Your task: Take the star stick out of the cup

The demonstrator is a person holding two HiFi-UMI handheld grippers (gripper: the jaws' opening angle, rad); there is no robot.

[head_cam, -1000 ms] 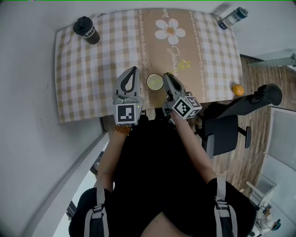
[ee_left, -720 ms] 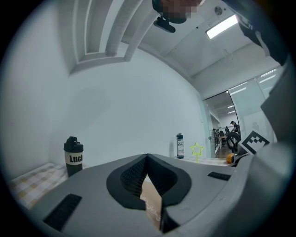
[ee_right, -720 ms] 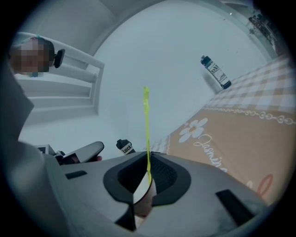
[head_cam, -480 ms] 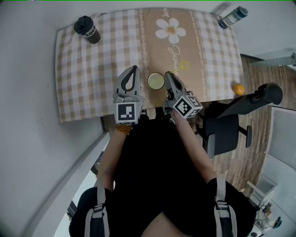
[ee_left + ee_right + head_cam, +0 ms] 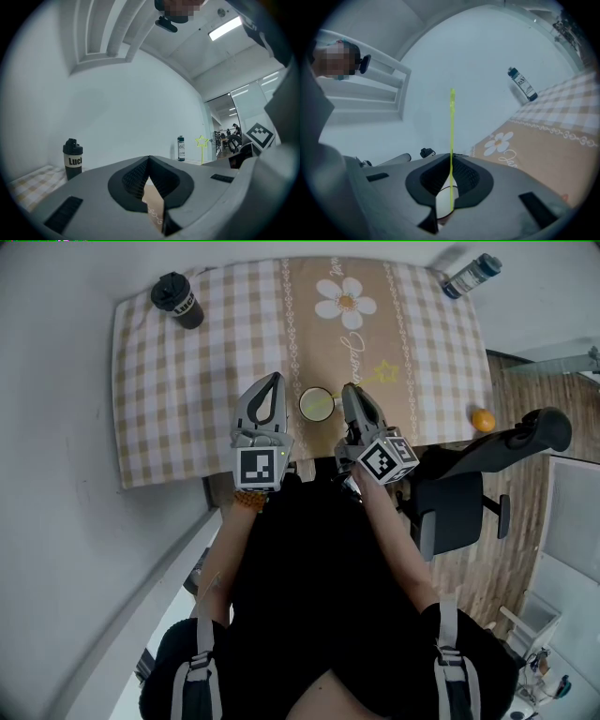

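Now, right tool (image 5: 350,390) clamped on star stick (image 5: 451,136) beside cup (image 5: 315,405), left tool (image 5: 272,381) closed, table (image 5: 169,427) edge near.

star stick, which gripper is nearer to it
Right. The right gripper is shut on the star stick; the left gripper is on the other side of the cup.
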